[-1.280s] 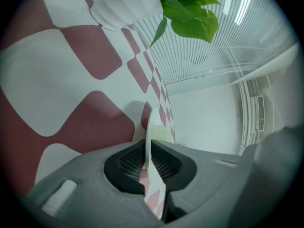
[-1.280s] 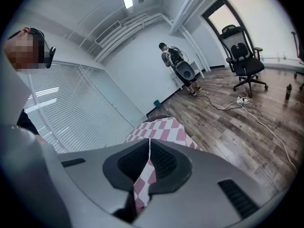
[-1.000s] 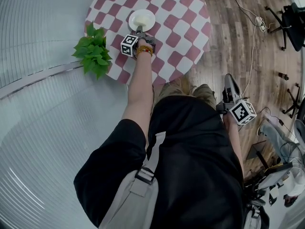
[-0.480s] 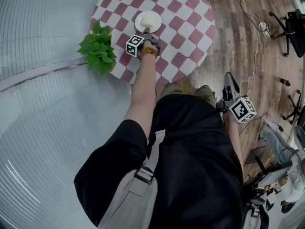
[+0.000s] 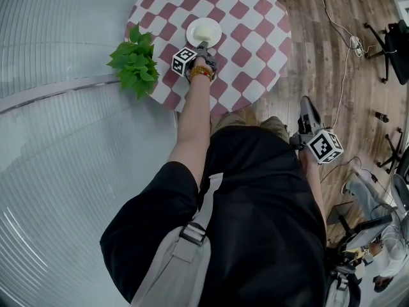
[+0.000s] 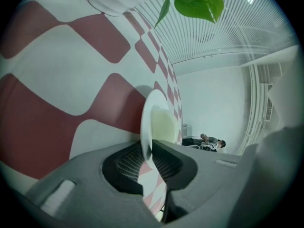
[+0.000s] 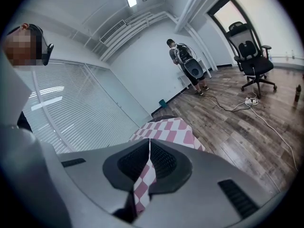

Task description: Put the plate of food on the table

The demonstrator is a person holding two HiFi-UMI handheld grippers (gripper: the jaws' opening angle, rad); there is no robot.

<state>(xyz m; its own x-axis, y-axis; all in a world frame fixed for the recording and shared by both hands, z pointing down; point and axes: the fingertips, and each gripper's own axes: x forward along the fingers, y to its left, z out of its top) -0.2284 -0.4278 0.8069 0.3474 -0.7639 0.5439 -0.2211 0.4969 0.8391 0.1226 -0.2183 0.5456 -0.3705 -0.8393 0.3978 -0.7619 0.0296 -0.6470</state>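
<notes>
Plate (image 5: 190, 32) of pale food (image 5: 204, 28) lies flat on the checked cloth of the round table (image 5: 255, 43), near the table's middle, so the placing looks all but done. Your left gripper (image 5: 202, 45) reaches in from the table's near edge and has the plate's near rim edge-on between its 2 pads. The jaws are opening, though the pads look to be touching the rim on both sides. A pinch on that thin rim keeps the pads off the food and the plate level. A leafy plant (image 5: 135, 66) sits at the table's left edge, well apart from the plate, so a straight pull-back should clear it. Your right gripper (image 5: 307, 104) hangs off the table, over the wood floor (image 5: 332, 50), jaws pressed together on nothing, since 1 gripper is enough here.
</notes>
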